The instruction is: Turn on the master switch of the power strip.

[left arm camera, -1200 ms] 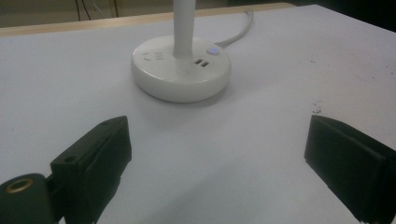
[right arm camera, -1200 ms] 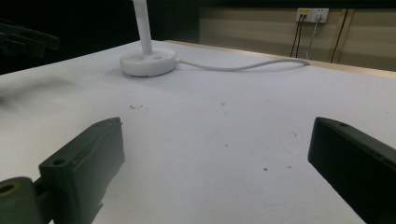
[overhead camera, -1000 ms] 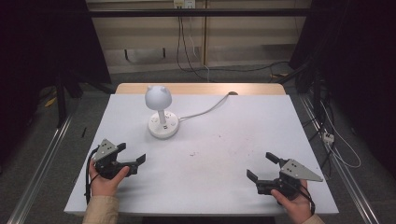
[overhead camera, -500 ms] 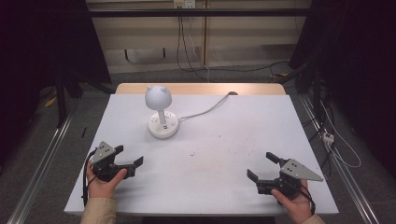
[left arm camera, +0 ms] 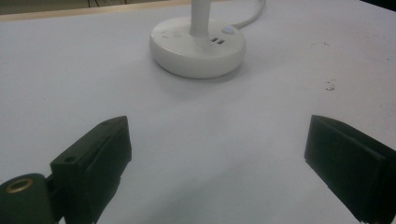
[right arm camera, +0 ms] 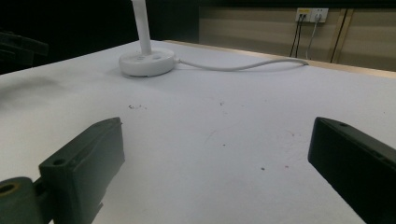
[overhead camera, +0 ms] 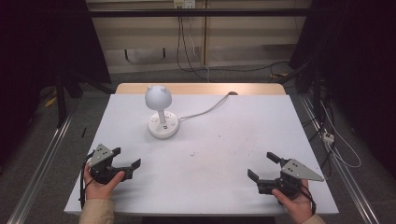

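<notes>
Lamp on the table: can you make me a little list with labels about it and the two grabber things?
lamp: white lamp, round head, upright on a round base
lamp base: buttons and small ports on top
cord: white cord runs from the base to the table's far edge
table: white top, a few dark specks
left gripper: open, holding nothing, near the front left edge
right gripper: open, holding nothing, near the front right edge
</notes>
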A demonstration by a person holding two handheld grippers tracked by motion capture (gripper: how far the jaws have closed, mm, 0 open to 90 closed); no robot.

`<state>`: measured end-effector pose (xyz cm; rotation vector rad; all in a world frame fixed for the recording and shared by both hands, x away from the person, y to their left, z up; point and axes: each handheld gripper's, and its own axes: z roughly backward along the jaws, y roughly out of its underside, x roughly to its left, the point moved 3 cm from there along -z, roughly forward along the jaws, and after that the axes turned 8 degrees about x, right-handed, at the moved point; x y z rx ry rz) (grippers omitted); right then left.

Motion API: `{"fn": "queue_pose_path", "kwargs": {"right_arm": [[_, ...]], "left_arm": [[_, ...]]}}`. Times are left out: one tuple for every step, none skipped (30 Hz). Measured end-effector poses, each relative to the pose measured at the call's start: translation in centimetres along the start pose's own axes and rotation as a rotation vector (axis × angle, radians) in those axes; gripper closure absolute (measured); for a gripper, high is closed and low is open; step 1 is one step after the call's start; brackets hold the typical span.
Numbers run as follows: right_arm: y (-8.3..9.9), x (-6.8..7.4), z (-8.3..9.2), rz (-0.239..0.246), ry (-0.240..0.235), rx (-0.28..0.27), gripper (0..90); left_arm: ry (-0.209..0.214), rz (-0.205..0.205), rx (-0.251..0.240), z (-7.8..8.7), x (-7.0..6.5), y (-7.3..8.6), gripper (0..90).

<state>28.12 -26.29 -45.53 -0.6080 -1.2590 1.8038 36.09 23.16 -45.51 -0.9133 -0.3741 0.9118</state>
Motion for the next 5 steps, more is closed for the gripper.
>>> {"fn": "queue_pose_path", "kwargs": {"right_arm": [[0.01,-0.02,0.0,0.0,0.001,0.0,3.3],[0.01,-0.04,0.0,0.0,0.0,0.0,3.3],[0.0,-0.05,0.01,0.0,0.0,-0.001,3.3],[-0.02,-0.07,0.0,0.002,0.001,-0.002,3.3],[-0.03,-0.09,0.0,0.002,0.002,-0.003,3.3]], "left_arm": [[-0.003,0.0,0.001,0.02,0.0,0.02,7.0],[-0.004,-0.002,0.004,0.02,0.01,0.04,7.0],[-0.005,-0.003,0.006,0.02,0.03,0.06,6.9],[-0.006,-0.005,0.007,0.01,0.04,0.06,6.9],[-0.005,-0.006,0.008,0.0,0.02,0.05,6.9]]}}
